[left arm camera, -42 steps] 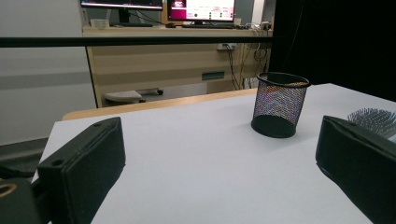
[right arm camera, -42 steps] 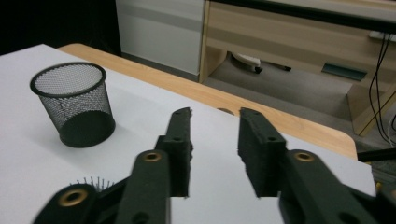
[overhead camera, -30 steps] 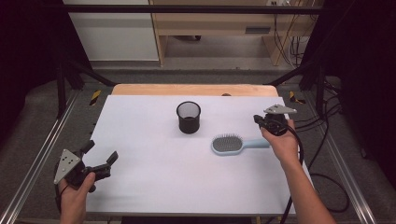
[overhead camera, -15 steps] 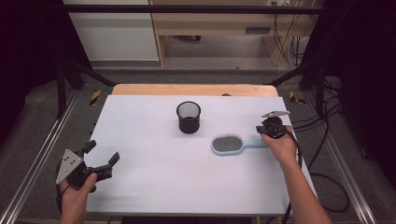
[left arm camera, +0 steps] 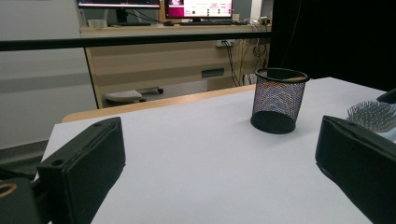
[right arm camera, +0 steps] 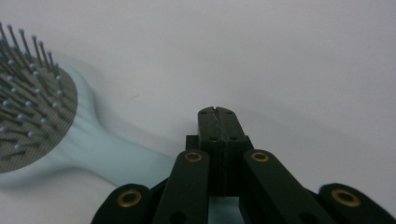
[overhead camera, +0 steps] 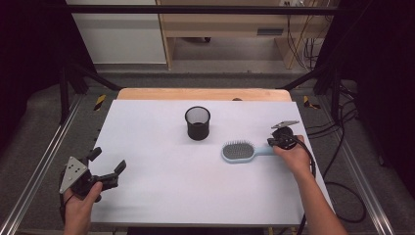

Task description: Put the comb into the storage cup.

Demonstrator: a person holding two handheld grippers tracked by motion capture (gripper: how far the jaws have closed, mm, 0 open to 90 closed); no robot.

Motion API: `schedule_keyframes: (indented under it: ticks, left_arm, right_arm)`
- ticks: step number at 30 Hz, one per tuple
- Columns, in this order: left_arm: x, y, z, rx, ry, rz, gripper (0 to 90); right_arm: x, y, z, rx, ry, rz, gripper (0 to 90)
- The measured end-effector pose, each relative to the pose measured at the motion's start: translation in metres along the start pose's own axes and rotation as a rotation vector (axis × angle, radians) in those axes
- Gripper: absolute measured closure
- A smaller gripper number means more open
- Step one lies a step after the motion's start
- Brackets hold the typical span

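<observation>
A light blue hairbrush (overhead camera: 238, 151) lies bristles up on the white table (overhead camera: 161, 186), its handle pointing right. My right gripper (overhead camera: 272, 142) sits low at the end of that handle. In the right gripper view its jaws (right arm camera: 218, 112) are pressed flat together with nothing between the tips, and the brush handle (right arm camera: 116, 156) runs under the gripper's body. A black mesh cup (overhead camera: 197, 122) stands upright behind the brush. My left gripper (overhead camera: 107, 160) is held at the table's front left, open and empty. In its own view it (left arm camera: 219, 163) looks toward the cup (left arm camera: 278, 100) and the brush head (left arm camera: 373, 114).
The table has a wooden strip (overhead camera: 200, 94) along its far edge and metal rails (overhead camera: 39, 166) at both sides. Cables (overhead camera: 342, 147) trail on the floor to the right. A bench with monitors (left arm camera: 196, 9) stands beyond the table.
My right gripper has come down from above the table to the end of the brush handle. The left gripper, brush and cup have stayed put.
</observation>
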State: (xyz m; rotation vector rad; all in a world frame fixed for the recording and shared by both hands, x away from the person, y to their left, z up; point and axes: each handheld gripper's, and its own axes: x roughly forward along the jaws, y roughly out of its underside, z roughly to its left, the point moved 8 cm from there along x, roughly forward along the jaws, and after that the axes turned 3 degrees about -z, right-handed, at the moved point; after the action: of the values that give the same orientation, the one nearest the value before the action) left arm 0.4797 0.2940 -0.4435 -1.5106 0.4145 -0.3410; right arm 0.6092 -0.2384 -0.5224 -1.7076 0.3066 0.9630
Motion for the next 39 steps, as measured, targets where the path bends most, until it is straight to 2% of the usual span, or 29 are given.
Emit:
schedule_keyframes:
  ticks: [4,9,13,22,27,34,39]
  left_arm:
    - [0.000,0.000,0.000,0.001,0.002,0.001,1.7]
    - [0.001,0.001,-0.002,0.005,0.007,0.005,1.7]
    - [0.001,0.001,-0.002,0.009,0.006,0.007,1.7]
    - [0.000,0.000,-0.002,0.006,0.008,0.000,1.4]
    - [0.000,0.000,-0.001,-0.002,0.009,-0.006,1.3]
    - [0.001,-0.001,-0.002,-0.038,0.024,-0.024,1.4]
    - [0.004,0.000,-0.005,-0.030,0.035,-0.020,1.5]
  right_arm:
    - [-0.003,0.002,0.006,-0.007,-0.033,0.011,90.0]
    - [-0.010,0.012,0.016,-0.032,-0.050,0.078,90.0]
    - [-0.016,0.019,0.023,-0.031,-0.081,0.089,90.0]
    - [-0.030,0.034,0.038,-0.021,-0.136,0.084,90.0]
    - [-0.038,0.042,0.051,-0.017,-0.163,0.076,90.0]
    - [-0.043,0.047,0.059,-0.009,-0.180,0.065,90.0]
    - [-0.048,0.049,0.067,-0.006,-0.210,0.054,90.0]
